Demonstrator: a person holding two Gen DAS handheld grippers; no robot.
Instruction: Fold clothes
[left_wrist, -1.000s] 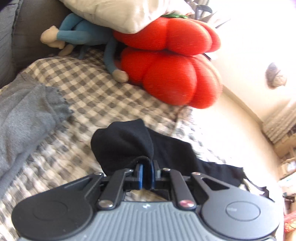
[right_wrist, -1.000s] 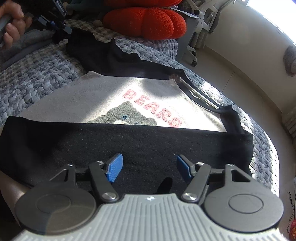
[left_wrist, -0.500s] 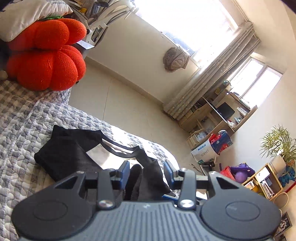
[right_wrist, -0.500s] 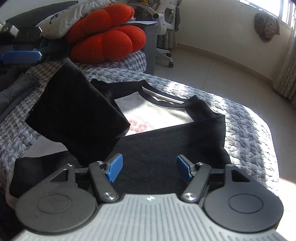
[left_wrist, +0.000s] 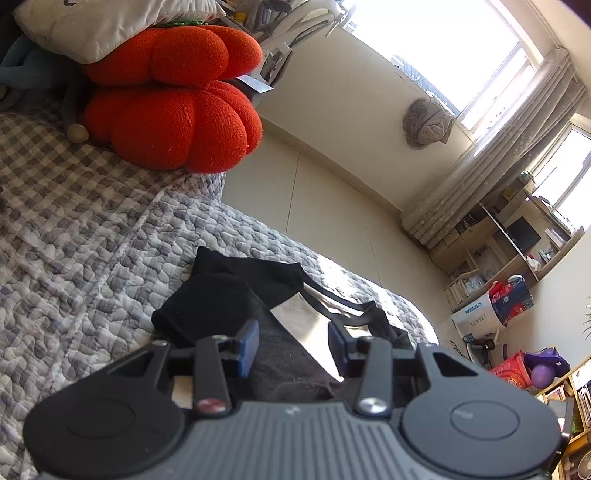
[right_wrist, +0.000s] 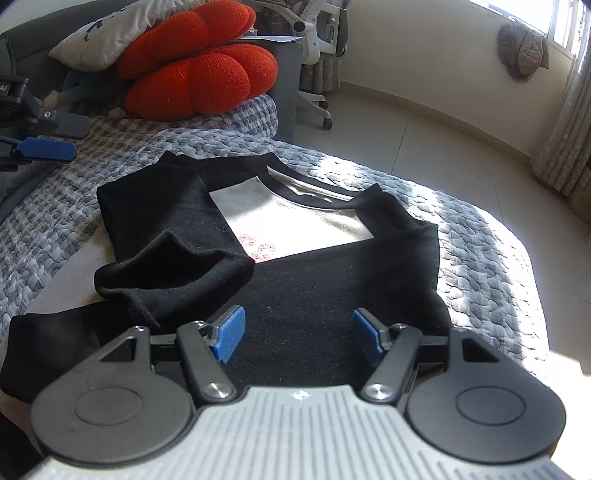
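Note:
A grey sweatshirt (right_wrist: 295, 221) with black sleeves and red lettering lies on the quilted bed (right_wrist: 480, 251). Its left black sleeve (right_wrist: 166, 229) is folded over the chest and its lower part (right_wrist: 314, 302) is folded up. My right gripper (right_wrist: 299, 336) is open and empty, just above the black folded part. My left gripper (left_wrist: 291, 343) is open and empty above the sweatshirt (left_wrist: 303, 317), with the sleeve (left_wrist: 210, 306) lying loose below it. The left gripper's blue finger (right_wrist: 44, 149) also shows at the left edge of the right wrist view.
Red plush cushions (right_wrist: 199, 77) and a pale pillow (right_wrist: 107, 40) sit at the head of the bed, with a blue soft toy (left_wrist: 29, 66) beside them. An office chair (right_wrist: 314, 48) stands past the bed. The tiled floor (right_wrist: 424, 136) lies to the right.
My left gripper carried the black sleeve across the chest, opened and let it go, then drew back. My right gripper stayed open and lifted slightly.

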